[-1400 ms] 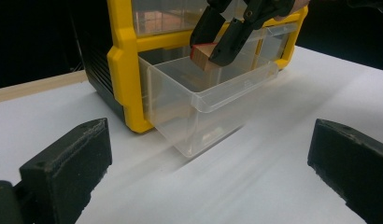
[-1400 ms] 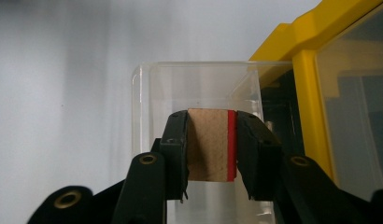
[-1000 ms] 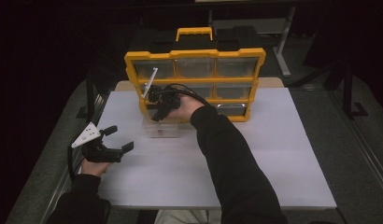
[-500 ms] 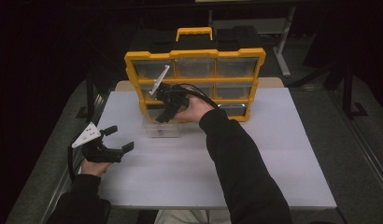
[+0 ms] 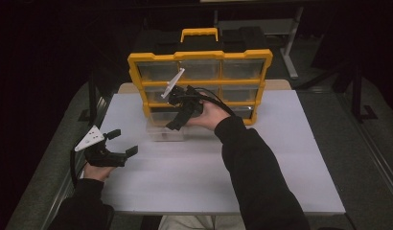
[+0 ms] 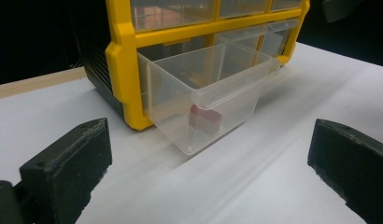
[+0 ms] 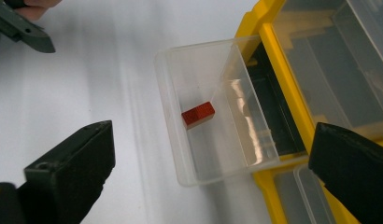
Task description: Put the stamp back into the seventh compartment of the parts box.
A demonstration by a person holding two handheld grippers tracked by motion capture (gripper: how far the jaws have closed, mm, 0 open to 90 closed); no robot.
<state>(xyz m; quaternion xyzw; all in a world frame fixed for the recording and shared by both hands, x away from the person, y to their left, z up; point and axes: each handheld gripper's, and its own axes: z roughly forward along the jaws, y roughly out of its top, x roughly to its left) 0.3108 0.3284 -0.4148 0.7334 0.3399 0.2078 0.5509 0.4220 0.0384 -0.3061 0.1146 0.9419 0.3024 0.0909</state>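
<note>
On the white surface [image 5: 281, 158] in a dark room, the red block [image 7: 198, 114] lies in the pulled-out clear drawer [image 7: 213, 112] of the yellow organizer [image 5: 199, 57], and the right gripper [image 5: 182, 108], whose jaws have just been opening wide with nothing between them, should clear the rim before pushing the drawer front squarely, while the left gripper [image 5: 119, 142] waits wide open.

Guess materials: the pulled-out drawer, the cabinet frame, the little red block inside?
Drawer: clear glossy plastic, see-through with glare on the walls. Cabinet frame: yellow moulded plastic, satin sheen, rounded edges. Red block: opaque, matte, sharp-edged; painted wood or plastic, can't tell which.
</note>
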